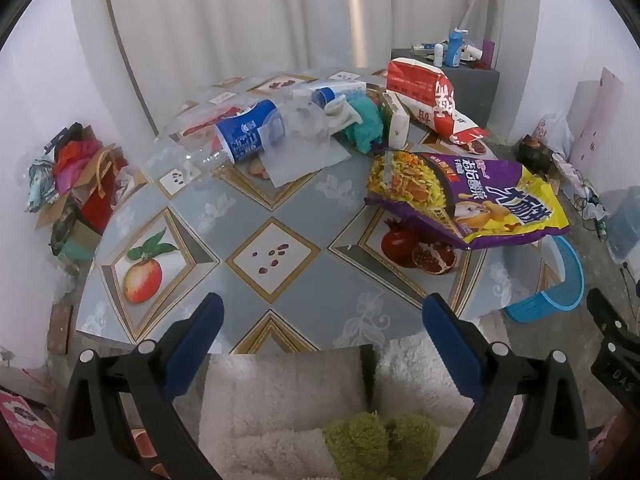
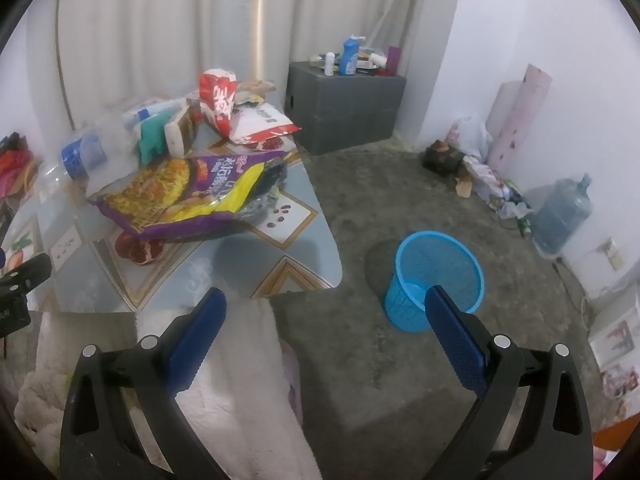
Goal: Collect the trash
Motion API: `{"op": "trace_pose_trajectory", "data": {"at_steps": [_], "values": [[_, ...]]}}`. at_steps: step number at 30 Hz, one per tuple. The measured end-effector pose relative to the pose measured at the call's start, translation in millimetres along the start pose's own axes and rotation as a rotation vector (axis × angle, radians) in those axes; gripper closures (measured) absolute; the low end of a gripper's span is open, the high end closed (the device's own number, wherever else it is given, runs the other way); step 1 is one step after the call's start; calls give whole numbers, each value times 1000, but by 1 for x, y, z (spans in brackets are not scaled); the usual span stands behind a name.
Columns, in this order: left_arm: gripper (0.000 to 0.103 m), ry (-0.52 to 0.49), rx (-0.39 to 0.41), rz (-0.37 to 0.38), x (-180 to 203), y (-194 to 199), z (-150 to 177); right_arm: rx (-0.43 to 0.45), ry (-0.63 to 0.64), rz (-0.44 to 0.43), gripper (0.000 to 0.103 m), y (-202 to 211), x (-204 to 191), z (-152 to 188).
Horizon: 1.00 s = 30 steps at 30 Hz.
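Trash lies on the fruit-patterned table point(image 1: 280, 280): a purple and yellow snack bag point(image 1: 468, 196) at the right, a clear bottle with a blue label point(image 1: 240, 136), a red and white bag point(image 1: 432, 92), teal crumpled plastic point(image 1: 362, 122) and white paper point(image 1: 304, 156). My left gripper point(image 1: 322, 312) is open and empty at the table's near edge. My right gripper point(image 2: 324, 304) is open and empty, off the table's right corner. The blue mesh bin point(image 2: 434, 280) stands on the floor by its right finger. The snack bag point(image 2: 192, 196) also shows in the right wrist view.
A grey box point(image 2: 344, 108) with bottles on it stands behind the table. A water jug point(image 2: 560, 216) and clutter sit along the right wall. Bags are piled left of the table point(image 1: 76, 184). A white fluffy cover point(image 1: 280, 400) lies below my grippers.
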<state>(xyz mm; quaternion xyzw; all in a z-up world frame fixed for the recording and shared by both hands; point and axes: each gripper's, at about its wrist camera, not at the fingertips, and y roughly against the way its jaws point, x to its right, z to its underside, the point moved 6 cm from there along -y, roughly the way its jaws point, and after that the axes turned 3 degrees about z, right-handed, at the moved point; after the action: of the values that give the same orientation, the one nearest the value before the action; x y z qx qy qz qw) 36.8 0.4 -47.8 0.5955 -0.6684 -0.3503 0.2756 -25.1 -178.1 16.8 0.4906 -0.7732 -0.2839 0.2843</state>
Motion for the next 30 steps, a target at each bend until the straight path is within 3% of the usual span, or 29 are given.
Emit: {"op": "trace_pose_trajectory", "data": {"at_steps": [30], "values": [[6, 10, -16, 2, -5, -4, 6, 1, 2, -4, 8, 1, -2, -1]]}}
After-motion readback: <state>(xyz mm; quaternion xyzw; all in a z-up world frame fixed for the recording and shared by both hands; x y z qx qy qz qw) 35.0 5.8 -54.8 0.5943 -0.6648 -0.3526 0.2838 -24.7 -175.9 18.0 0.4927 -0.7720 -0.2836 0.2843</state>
